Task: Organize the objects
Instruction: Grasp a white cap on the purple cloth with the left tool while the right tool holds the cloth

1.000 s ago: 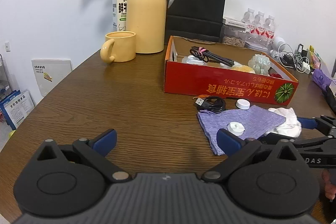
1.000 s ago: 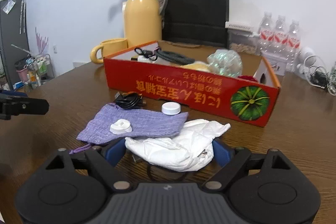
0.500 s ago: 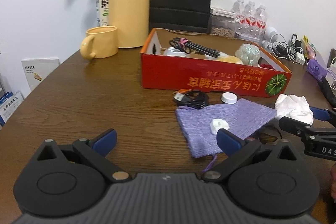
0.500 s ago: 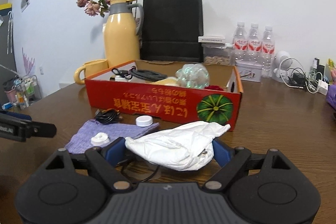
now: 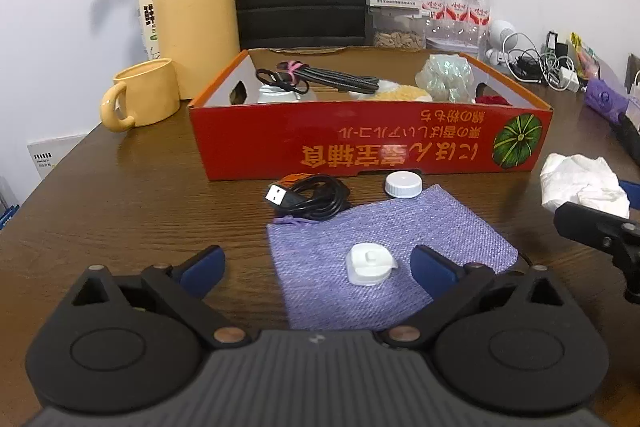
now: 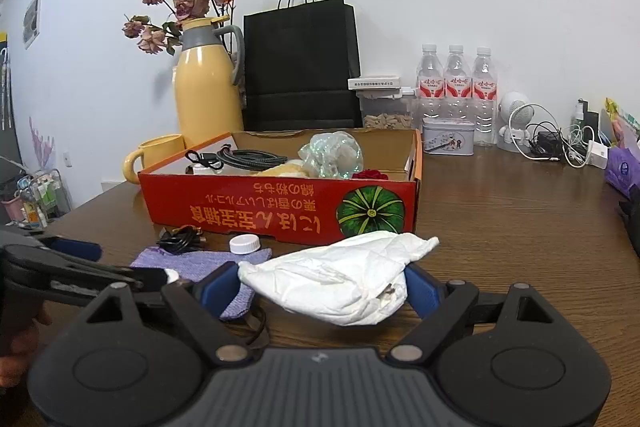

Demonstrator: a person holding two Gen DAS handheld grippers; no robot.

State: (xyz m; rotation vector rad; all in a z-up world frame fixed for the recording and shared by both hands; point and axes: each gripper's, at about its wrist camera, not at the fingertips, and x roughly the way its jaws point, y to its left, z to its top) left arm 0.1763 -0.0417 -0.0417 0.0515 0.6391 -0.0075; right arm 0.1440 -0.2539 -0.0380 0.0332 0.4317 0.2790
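Near the front edge of the brown wooden table (image 6: 500, 211), before the red cardboard box (image 6: 280, 203), the right gripper (image 6: 320, 287) pinches a crumpled white cloth wad (image 6: 336, 279) between widely spaced jaws, seemingly off the surface. Soft, light, compressible; likely to sag or slip, so grip mid-bulk. Left gripper (image 5: 316, 267) spread, empty, over a flat purple woven pouch (image 5: 400, 239) bearing a small white plastic cap (image 5: 370, 263).

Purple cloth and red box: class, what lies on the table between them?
In the left wrist view, a coiled black USB cable and a white bottle cap lie between the purple cloth and the red box.
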